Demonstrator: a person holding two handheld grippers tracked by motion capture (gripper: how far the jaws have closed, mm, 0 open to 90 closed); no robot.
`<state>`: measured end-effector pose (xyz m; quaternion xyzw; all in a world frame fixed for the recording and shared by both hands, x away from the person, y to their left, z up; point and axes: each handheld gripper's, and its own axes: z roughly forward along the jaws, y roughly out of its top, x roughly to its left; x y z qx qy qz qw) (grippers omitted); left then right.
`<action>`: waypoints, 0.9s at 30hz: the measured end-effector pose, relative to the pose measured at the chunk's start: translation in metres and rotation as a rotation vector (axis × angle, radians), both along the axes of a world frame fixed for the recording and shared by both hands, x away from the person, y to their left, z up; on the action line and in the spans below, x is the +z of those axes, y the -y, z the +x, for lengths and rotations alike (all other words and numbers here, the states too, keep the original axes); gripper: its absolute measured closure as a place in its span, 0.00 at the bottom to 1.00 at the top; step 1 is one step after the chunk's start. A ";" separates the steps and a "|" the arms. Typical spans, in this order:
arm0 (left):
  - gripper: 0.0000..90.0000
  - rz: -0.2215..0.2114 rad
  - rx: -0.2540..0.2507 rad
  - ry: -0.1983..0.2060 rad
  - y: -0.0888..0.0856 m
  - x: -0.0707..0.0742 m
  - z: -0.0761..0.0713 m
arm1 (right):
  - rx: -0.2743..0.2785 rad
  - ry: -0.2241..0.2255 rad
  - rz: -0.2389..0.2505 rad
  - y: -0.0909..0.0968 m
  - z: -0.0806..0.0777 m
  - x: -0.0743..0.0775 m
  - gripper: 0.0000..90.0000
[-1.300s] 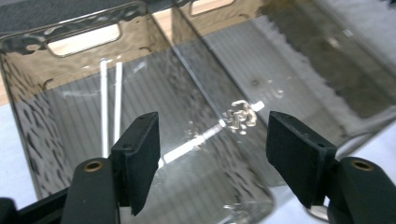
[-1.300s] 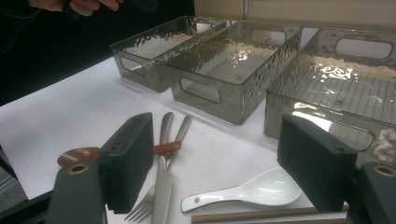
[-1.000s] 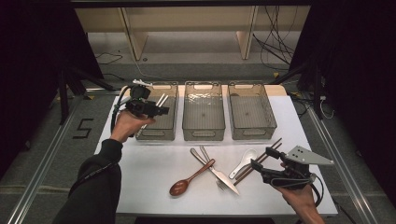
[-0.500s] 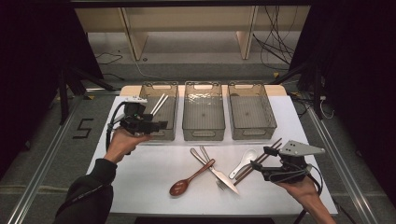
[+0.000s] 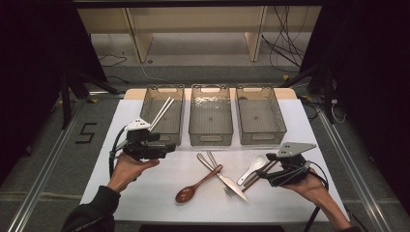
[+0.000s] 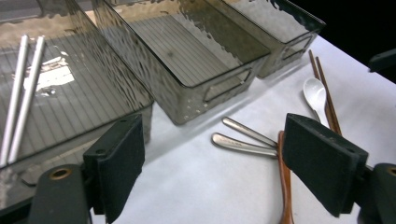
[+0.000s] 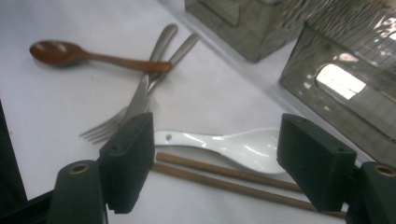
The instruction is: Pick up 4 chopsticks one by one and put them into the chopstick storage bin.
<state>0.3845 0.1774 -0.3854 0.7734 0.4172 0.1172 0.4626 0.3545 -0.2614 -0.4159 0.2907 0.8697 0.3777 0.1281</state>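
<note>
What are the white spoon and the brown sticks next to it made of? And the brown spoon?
The white soup spoon looks like glazed ceramic, possibly melamine: smooth, glossy, with bright highlights. The pair of brown chopsticks beside it looks like wood: matte, evenly brown, no shine. The reddish-brown wooden spoon seems to be lacquered or polished wood, since its bowl catches soft glints.

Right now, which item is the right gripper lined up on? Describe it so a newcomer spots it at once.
Start at the white table and the row of three smoky clear plastic bins; look in front of the rightmost bin, near the right gripper. There lies a white ceramic soup spoon beside a pair of brown wooden chopsticks. It is the only white utensil; the other spoon is dark wood, the rest metal.
</note>
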 end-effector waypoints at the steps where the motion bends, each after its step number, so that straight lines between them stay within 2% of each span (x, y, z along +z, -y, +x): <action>1: 0.23 0.007 -0.002 0.003 0.001 -0.001 -0.003 | 0.012 -0.006 -0.013 -0.001 0.001 -0.001 0.32; 5: 0.22 0.011 -0.010 0.014 0.002 -0.004 -0.013 | 0.057 -0.034 -0.059 -0.004 0.005 -0.007 0.33; 12: 0.21 0.015 -0.029 0.035 0.003 -0.006 -0.025 | 0.089 -0.055 -0.107 -0.007 0.010 -0.013 0.33; 24: 0.21 0.011 -0.038 0.042 0.003 -0.007 -0.034 | 0.138 -0.086 -0.209 -0.012 0.014 -0.023 0.33; 27: 0.20 0.009 -0.037 0.040 0.002 -0.008 -0.035 | 0.136 -0.101 -0.231 -0.013 0.017 -0.027 0.33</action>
